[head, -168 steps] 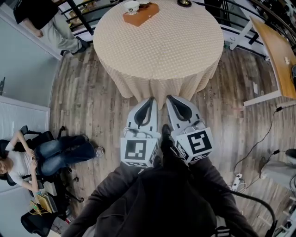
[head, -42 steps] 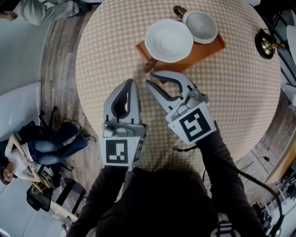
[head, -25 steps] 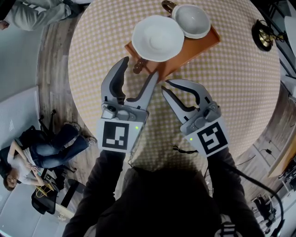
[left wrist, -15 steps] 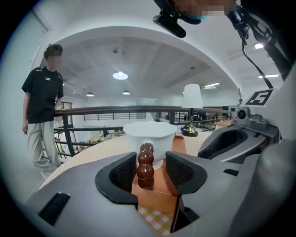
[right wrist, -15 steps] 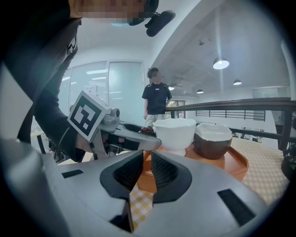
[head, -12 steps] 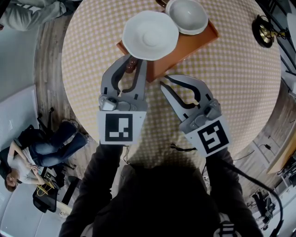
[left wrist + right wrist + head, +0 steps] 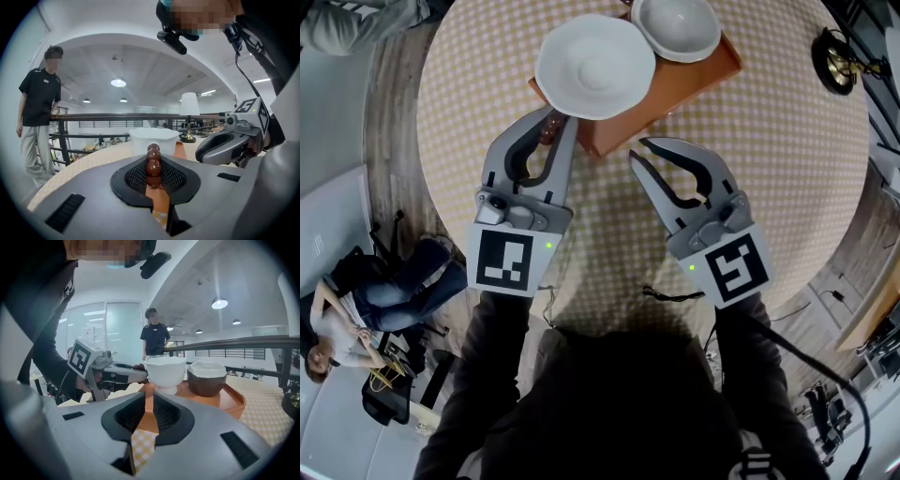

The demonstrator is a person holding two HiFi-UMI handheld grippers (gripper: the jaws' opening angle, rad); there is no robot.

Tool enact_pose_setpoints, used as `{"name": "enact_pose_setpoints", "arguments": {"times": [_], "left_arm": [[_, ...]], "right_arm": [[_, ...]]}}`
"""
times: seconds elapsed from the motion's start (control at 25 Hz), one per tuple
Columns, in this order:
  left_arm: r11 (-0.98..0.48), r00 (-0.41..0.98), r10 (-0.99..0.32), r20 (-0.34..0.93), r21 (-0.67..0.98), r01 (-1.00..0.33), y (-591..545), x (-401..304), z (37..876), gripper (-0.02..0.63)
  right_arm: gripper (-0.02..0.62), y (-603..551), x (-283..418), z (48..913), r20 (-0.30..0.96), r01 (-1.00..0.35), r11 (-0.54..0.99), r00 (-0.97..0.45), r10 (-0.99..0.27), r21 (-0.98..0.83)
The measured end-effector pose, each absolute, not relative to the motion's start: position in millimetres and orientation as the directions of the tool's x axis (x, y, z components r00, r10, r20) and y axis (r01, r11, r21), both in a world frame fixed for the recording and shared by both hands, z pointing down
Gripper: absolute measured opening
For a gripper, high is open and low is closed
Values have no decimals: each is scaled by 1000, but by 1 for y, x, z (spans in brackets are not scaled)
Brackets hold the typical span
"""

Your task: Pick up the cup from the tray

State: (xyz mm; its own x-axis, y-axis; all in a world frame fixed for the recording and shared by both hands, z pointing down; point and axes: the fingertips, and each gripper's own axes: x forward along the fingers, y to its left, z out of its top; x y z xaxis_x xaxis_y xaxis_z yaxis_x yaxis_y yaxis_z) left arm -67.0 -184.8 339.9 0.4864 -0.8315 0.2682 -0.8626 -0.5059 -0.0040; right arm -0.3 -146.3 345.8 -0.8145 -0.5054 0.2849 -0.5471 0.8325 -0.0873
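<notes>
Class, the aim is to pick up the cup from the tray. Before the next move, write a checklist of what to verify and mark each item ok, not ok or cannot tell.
1. Left gripper grips the tray's beaded handle: ok. Its jaws have just been closing, and the handle sits between them.
2. Right gripper is free: ok. Its jaws stand slightly apart with nothing between them.
3. White cup is upright on the tray: ok.
4. Brown cup is upright beside it: ok.
5. Right gripper has reached a cup: not ok. It is short of the tray's near edge.
6. Tray lies flat on the table: cannot tell.
</notes>
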Motion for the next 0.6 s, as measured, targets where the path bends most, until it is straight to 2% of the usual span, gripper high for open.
{"name": "enact_pose_setpoints", "arguments": {"times": [0.6], "left_arm": [[-556,546,-816,191,1,-831,-175,-74,333,32]], "right_arm": [[49,-153,-9,354,290,-549,830,-815,-502,-104]]}}
